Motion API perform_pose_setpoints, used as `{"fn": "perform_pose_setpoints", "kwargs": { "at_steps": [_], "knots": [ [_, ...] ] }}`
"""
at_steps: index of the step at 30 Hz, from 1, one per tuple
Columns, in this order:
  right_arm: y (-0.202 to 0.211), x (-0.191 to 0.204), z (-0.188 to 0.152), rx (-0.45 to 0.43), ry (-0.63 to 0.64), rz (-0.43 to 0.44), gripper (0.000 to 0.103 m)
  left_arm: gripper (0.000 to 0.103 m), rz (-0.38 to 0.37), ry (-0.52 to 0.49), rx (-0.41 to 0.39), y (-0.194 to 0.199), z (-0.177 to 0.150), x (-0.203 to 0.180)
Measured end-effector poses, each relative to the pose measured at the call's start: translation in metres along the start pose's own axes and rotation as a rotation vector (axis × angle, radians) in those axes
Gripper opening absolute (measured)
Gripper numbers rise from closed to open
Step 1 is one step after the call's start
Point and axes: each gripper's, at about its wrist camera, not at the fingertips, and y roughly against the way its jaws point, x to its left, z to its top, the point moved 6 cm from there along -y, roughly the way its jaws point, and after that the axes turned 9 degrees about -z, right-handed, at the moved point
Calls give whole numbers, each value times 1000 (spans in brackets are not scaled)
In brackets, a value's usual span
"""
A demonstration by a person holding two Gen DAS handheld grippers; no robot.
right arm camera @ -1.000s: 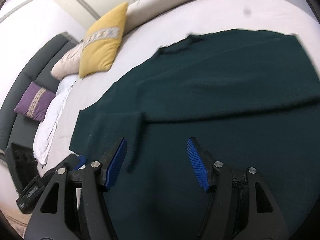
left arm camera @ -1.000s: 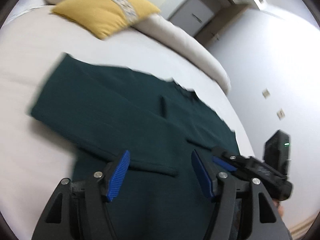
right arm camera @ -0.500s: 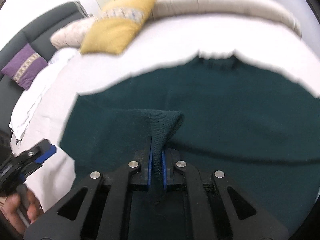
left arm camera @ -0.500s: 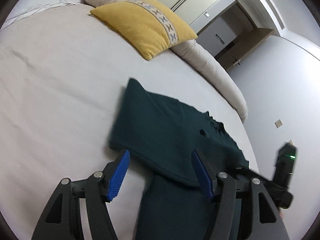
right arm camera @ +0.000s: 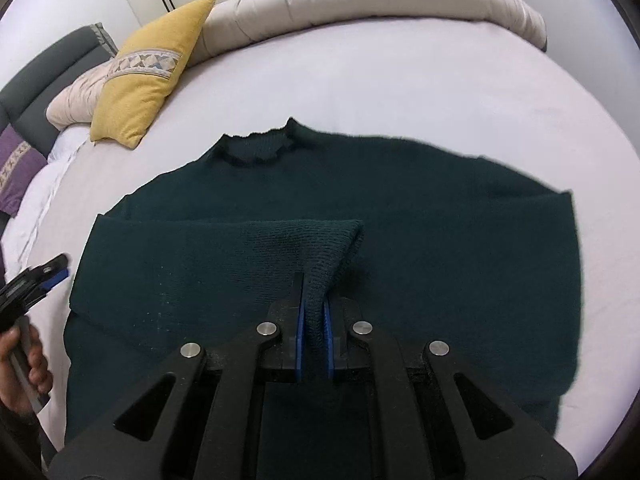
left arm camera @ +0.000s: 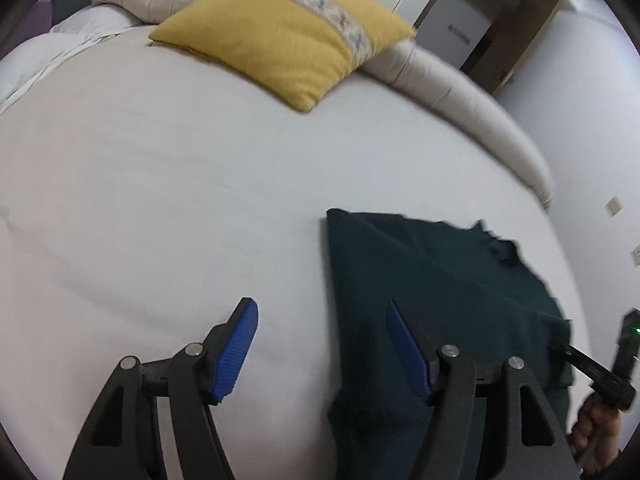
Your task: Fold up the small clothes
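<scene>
A dark green knit sweater [right arm camera: 420,208] lies flat on the white bed [right arm camera: 400,80], collar [right arm camera: 256,148] toward the pillows. My right gripper [right arm camera: 314,312] is shut on the cuff of the left sleeve [right arm camera: 320,248], which is drawn across the sweater's body. In the left wrist view the sweater [left arm camera: 432,280] lies at the lower right. My left gripper [left arm camera: 320,344] is open and empty, its right finger over the sweater's left edge, its left finger over bare sheet. It also shows at the left edge of the right wrist view [right arm camera: 36,280].
A yellow cushion [left arm camera: 288,32] and a long beige bolster [right arm camera: 360,0] lie along the far side of the bed. A purple cushion [right arm camera: 16,164] and grey headboard [right arm camera: 48,72] are at the far left. Wall and doorway [left arm camera: 480,28] stand beyond the bed.
My right gripper closed on the sleeve cuff and pulled it across the sweater. My left gripper moved left, off the sweater toward its left edge, staying open.
</scene>
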Motion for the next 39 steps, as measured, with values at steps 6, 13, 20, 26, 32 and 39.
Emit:
{"fn": "perform_pose_setpoints", "kwargs": {
  "at_steps": [6, 13, 20, 26, 32, 39],
  "knots": [
    [-7, -11, -11, -2, -8, 18, 7, 49, 70, -75, 40, -37, 9, -13],
    [-11, 1, 3, 3, -12, 9, 7, 8, 68, -117, 19, -34, 8, -21],
    [-25, 2, 7, 16, -80, 45, 6, 8, 67, -61, -34, -37, 1, 0],
    [-32, -3, 4, 36, -110, 80, 11, 9, 41, -58, -20, -34, 6, 2],
    [-1, -1, 1, 29, -126, 28, 14, 12, 49, -53, -80, 4, -1, -11],
    [-10, -10, -27, 11, -120, -1, 12, 20, 116, -162, 6, -20, -28, -11]
  ]
}}
